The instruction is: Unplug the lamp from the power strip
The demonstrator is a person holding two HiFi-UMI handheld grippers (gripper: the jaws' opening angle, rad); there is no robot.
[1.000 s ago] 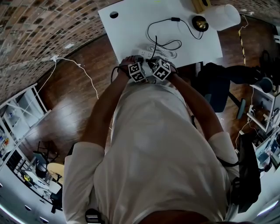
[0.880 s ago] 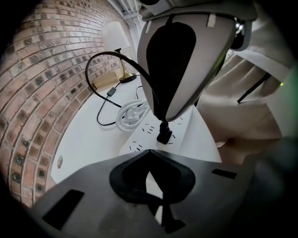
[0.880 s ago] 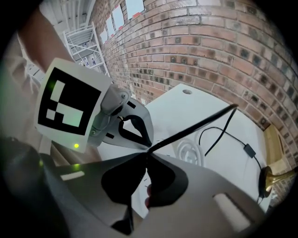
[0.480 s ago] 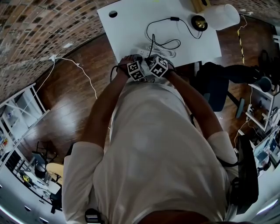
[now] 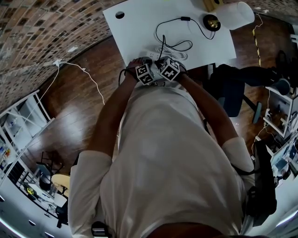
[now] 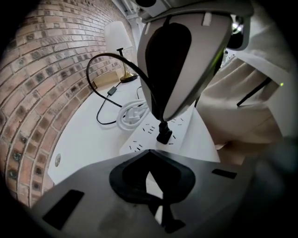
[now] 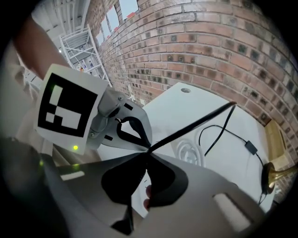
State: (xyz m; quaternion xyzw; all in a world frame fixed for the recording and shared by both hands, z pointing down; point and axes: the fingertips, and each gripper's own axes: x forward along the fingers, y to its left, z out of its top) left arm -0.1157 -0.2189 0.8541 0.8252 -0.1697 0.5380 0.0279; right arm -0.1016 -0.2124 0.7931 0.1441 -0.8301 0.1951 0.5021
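The lamp (image 5: 233, 14), white shade on a brass base, stands at the white table's (image 5: 139, 28) far right. Its black cord (image 6: 100, 62) loops back to a black plug (image 6: 164, 135) that sits in the white power strip (image 6: 144, 139) at the near edge. My right gripper (image 6: 162, 118) is shut on the cord just above the plug; in its own view the cord runs taut into the jaws (image 7: 148, 153). My left gripper (image 6: 149, 155) is shut with nothing between its jaws. It points down at the strip's near end, close beside the right one (image 5: 163, 59).
A coil of white cable (image 6: 132, 114) lies on the table just beyond the strip. The cord's inline switch (image 5: 186, 19) rests mid-table. A brick wall (image 7: 209, 46) runs along the table's far side. A chair (image 5: 233, 97) stands at the right.
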